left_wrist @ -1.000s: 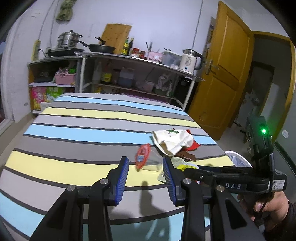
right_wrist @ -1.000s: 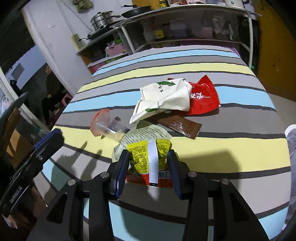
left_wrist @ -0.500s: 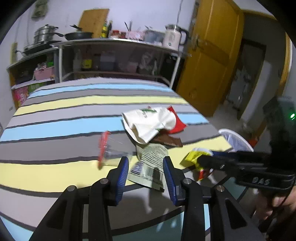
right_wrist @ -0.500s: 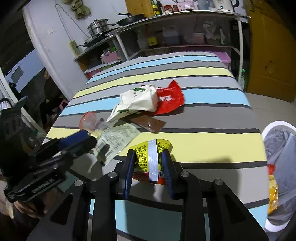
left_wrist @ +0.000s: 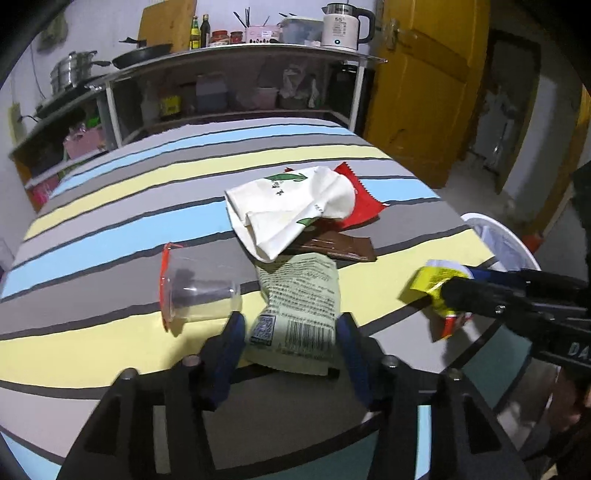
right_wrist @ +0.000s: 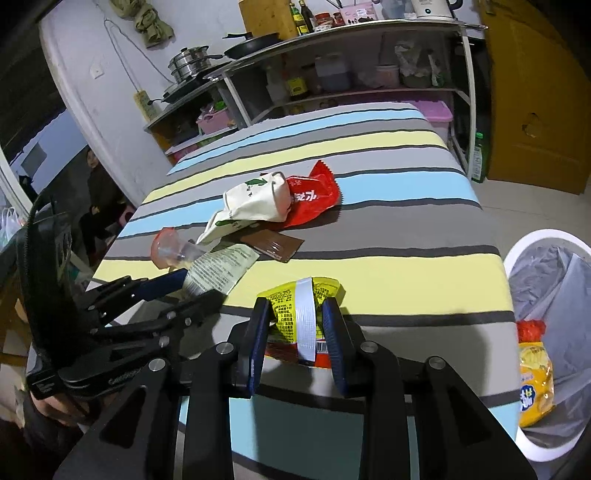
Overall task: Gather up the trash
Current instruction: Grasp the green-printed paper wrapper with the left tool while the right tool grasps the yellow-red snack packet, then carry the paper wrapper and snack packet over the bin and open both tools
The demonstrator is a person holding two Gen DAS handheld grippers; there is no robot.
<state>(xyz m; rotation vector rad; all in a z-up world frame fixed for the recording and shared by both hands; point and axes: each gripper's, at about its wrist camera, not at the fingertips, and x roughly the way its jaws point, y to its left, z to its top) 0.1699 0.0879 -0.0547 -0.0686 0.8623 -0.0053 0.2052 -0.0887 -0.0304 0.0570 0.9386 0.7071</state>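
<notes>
Yellow wrapper (right_wrist: 301, 314) clenched in right fingers (right_wrist: 294, 334); left fingers (left_wrist: 290, 338) released, just widened around one green packet (left_wrist: 299, 306).

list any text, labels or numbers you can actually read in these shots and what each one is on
"55" on the display of the white kettle.
"DA", cut off by the frame edge, on the right gripper.
Large white characters on the red wrapper: too blurred to make out.
Fine print, barcode and QR code on the green packet: too small.
Print on the yellow packet: too small.
</notes>
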